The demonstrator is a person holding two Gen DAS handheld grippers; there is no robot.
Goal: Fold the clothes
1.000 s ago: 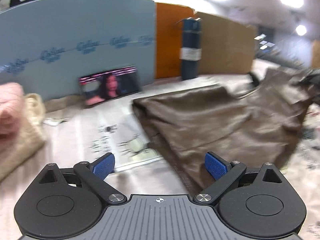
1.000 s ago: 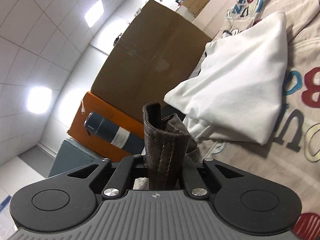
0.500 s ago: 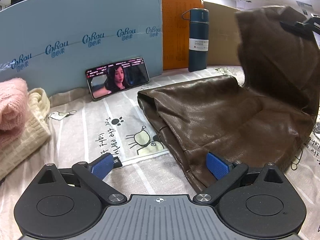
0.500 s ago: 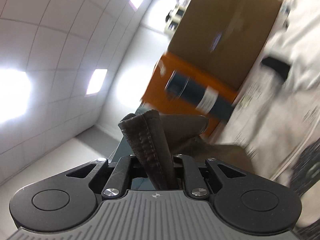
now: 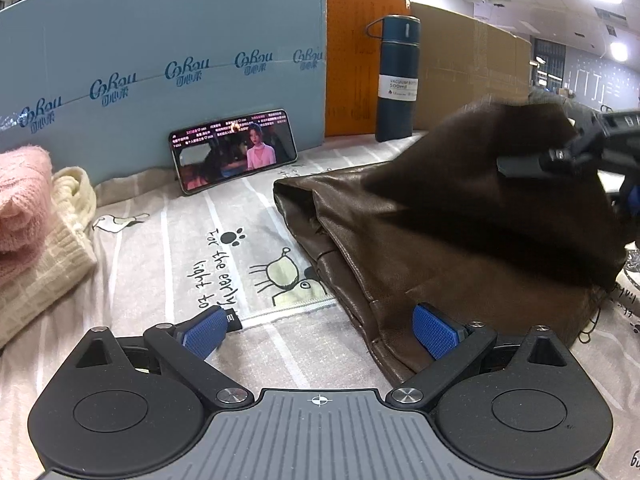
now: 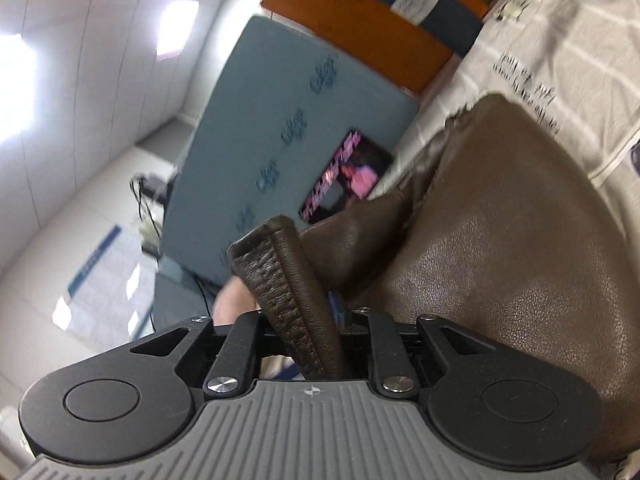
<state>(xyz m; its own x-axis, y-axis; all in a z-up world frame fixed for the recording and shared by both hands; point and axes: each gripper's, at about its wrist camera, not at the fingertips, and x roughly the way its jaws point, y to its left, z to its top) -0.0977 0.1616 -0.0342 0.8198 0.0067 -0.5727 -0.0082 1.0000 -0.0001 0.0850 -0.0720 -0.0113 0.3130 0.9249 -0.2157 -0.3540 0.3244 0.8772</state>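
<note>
Over the brown leather garment (image 5: 420, 240), I let my right gripper (image 6: 308, 344) ease open around the seam only once aligned; my left gripper (image 5: 320, 330) stays spread, empty

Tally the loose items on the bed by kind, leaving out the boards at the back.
Brown leather garment: 1
Knitted items, pink and cream: 2
Phone: 1
Vacuum bottle: 1
Total: 5

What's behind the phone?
The phone leans on a blue board that stands right behind it, printed with a repeated logo. The phone hides a patch of the board's lower part, and whatever is behind the board cannot be seen.
</note>
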